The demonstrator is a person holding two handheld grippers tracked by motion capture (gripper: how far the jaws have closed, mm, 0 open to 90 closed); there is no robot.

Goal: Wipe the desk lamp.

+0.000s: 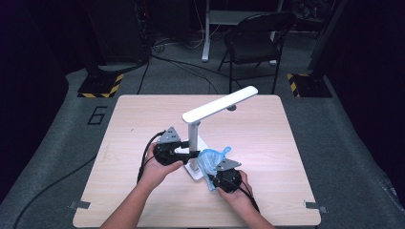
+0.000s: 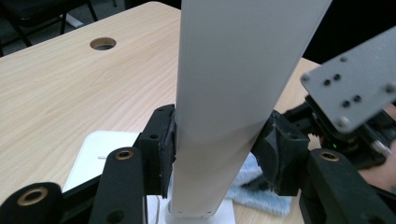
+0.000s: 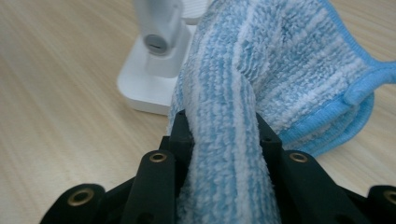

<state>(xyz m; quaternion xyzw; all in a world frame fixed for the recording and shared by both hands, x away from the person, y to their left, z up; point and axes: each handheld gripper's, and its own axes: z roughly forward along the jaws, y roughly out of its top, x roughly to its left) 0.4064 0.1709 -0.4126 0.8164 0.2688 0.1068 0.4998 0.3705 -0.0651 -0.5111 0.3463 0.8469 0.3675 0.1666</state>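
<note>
A white desk lamp (image 1: 194, 133) stands mid-table on a flat white base (image 1: 197, 171), its long head (image 1: 220, 103) slanting up to the right. My left gripper (image 1: 187, 155) is shut on the lamp's upright post (image 2: 224, 116), one black pad (image 2: 164, 154) pressed to each side. My right gripper (image 1: 210, 175) is shut on a bunched blue-and-white striped cloth (image 1: 212, 160), which rises between its jaws (image 3: 224, 154) and lies against the lamp's base (image 3: 149, 88).
The wooden table (image 1: 143, 119) has a round cable hole (image 2: 102, 44) toward its far side. A black folding chair (image 1: 258, 40) and stand feet with yellow-black tape (image 1: 100, 86) sit on the floor beyond the table.
</note>
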